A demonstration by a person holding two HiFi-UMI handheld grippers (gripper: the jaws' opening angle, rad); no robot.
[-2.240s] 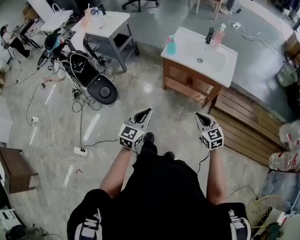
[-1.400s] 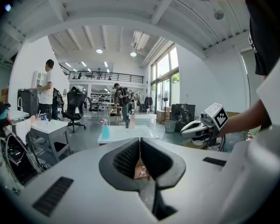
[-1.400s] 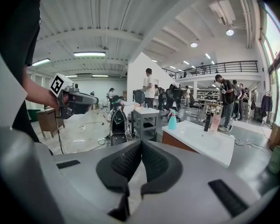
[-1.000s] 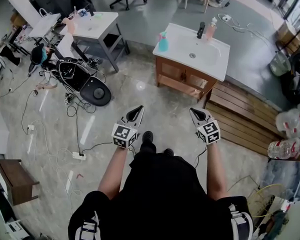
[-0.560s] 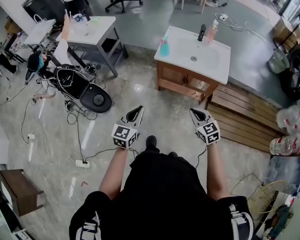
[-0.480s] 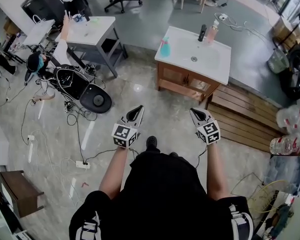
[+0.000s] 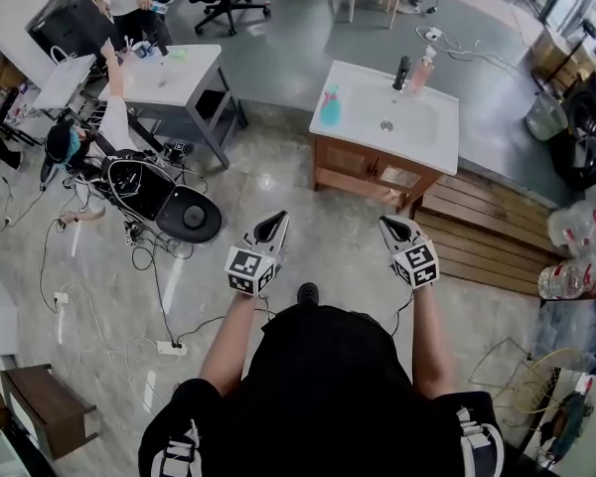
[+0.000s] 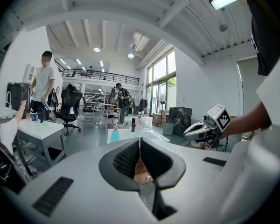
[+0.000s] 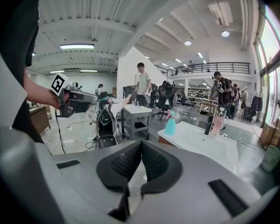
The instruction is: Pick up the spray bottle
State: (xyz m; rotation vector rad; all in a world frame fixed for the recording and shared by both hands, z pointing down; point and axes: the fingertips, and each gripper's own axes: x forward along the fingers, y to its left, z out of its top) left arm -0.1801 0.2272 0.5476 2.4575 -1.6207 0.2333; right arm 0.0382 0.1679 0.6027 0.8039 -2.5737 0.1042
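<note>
Two grippers were noted. "What state was each in?" the inspector asked.

"Both were shut and empty," the onlooker replied. "The left gripper [image 7: 275, 223] had its jaws pressed together with nothing between them, and the right gripper [image 7: 391, 227] showed the same. The person held them side by side at waist height, tips angled slightly toward each other."

"Where was the spray bottle?"

"The spray bottle [image 7: 330, 106] was ahead of both and well apart from them, across a stretch of bare floor [image 7: 308, 192]. It stood at the near left corner of the washstand [image 7: 432, 142]. It was upright, long axis vertical, with the trigger head on top."

"Which hand was nearer?"

"I could not separate them. The bottle lay almost midway between the two lines of aim, a little left of the left gripper's and a little right of the right gripper's. I judged that either hand would need a level reach forward, with its jaws opened first."

"Was anything behind it?"

"A dark faucet [image 7: 402, 72] and a pink bottle [image 7: 421, 68] stood at the far edge, clear of the target."

"What had changed from a second earlier?"

"The washstand sat lower in the head view and the gap to the bottle had shortened, so the person had walked closer. The jaws and the posture of the grippers were unchanged."
</note>
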